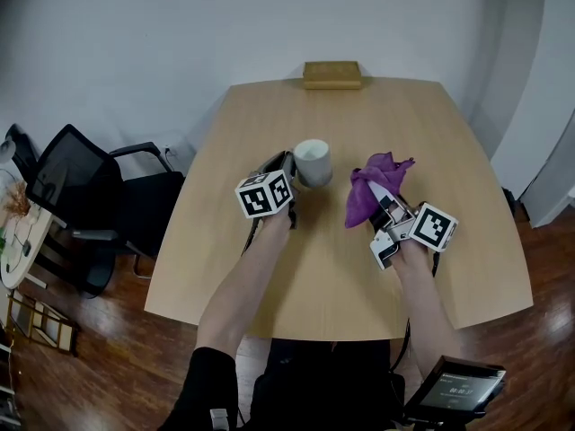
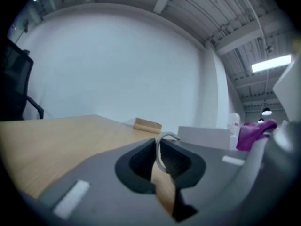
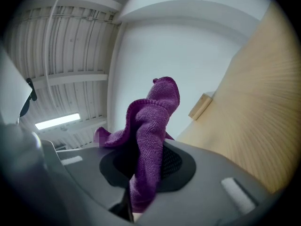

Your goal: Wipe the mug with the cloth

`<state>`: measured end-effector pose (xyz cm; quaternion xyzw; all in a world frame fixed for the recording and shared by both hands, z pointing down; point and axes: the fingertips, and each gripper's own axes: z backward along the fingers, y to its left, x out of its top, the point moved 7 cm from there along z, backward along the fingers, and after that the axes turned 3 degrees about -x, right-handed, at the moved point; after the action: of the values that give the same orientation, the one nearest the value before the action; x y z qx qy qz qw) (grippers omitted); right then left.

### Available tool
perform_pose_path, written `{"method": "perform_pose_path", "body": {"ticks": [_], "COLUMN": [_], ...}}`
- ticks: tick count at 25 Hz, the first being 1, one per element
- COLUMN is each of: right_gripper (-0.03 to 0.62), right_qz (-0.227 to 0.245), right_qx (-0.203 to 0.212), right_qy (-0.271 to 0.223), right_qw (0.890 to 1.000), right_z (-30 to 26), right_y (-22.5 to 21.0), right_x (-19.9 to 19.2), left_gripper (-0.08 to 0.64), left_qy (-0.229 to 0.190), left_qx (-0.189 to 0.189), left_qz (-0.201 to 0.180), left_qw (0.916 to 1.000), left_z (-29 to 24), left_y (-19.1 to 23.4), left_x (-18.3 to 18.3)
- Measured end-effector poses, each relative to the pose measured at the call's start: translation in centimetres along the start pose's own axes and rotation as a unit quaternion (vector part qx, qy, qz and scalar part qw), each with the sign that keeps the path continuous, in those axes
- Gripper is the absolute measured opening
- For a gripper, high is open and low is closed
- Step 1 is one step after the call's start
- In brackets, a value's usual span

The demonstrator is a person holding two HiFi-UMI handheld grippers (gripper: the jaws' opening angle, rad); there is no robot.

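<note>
The white mug [image 1: 312,162] is over the middle of the wooden table [image 1: 332,277]. My left gripper [image 1: 289,171] reaches it from the left. In the left gripper view the mug's thin grey handle [image 2: 161,157] stands between the two pads, and the left gripper [image 2: 160,166] is shut on it. To the mug's right, my right gripper [image 1: 382,196] is shut on a purple cloth [image 1: 373,191] held a short way off the mug. In the right gripper view the cloth [image 3: 150,135] rises out of the jaws of the right gripper [image 3: 141,168] and flops over; the cloth [image 2: 254,133] also shows at the far right of the left gripper view.
A wooden block [image 1: 331,74] lies at the table's far edge, also seen as the block [image 2: 147,125] and the block [image 3: 201,106] from the grippers. A black office chair [image 1: 81,196] stands left of the table. A small screen device [image 1: 454,389] sits at the bottom right.
</note>
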<state>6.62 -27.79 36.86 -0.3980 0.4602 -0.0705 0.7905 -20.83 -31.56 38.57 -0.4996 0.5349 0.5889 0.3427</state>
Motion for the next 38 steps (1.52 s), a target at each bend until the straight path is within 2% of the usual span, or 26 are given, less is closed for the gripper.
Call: {"method": "perform_pose_path", "body": {"ticks": [6,9,16,22,24,30,33,38], "right_gripper": [0.061,0.061,0.061,0.061,0.061,0.061,0.061,0.061], "right_qz": [-0.012,-0.025,-0.038,-0.043,-0.043,-0.057,-0.064,-0.079], "right_qx": [-0.003,-0.006,-0.015,-0.017,-0.019,-0.015,-0.006,0.008], "right_qy": [0.004,0.011,0.013,0.014,0.016,0.016,0.018,0.018], "right_qw": [1.000,1.000,0.999,0.999,0.999,0.998,0.998,0.997], "right_z": [-0.1,0.0,0.2,0.1,0.1,0.2,0.1,0.1], "right_y": [-0.1,-0.5,-1.0,-1.2,-1.3,-1.5,-1.6,-1.7], "right_x": [-0.4,-0.7,-0.9,-0.9,-0.9,-1.0,-1.1,-1.1], "left_gripper": [0.057,0.057,0.060,0.130,0.132,0.133,0.133,0.133], "left_qy": [0.049,0.051,0.095,0.136,0.141,0.126,0.101,0.056], "left_qx": [0.073,0.084,0.022,-0.025,-0.032,-0.053,-0.084,-0.137], "left_qz": [-0.048,-0.056,-0.088,-0.101,-0.101,-0.089,-0.058,-0.005], "left_qw": [0.9950,0.9936,0.9913,0.9853,0.9843,0.9867,0.9897,0.9889], "left_z": [-2.4,-3.0,-2.3,-1.8,-1.4,0.5,1.5,3.1], "left_y": [-0.3,-0.6,-1.4,-1.1,-0.9,-0.8,-1.2,-2.4], "left_x": [-0.8,-0.8,-1.6,-1.8,-1.8,-1.5,-1.3,-1.1]}}
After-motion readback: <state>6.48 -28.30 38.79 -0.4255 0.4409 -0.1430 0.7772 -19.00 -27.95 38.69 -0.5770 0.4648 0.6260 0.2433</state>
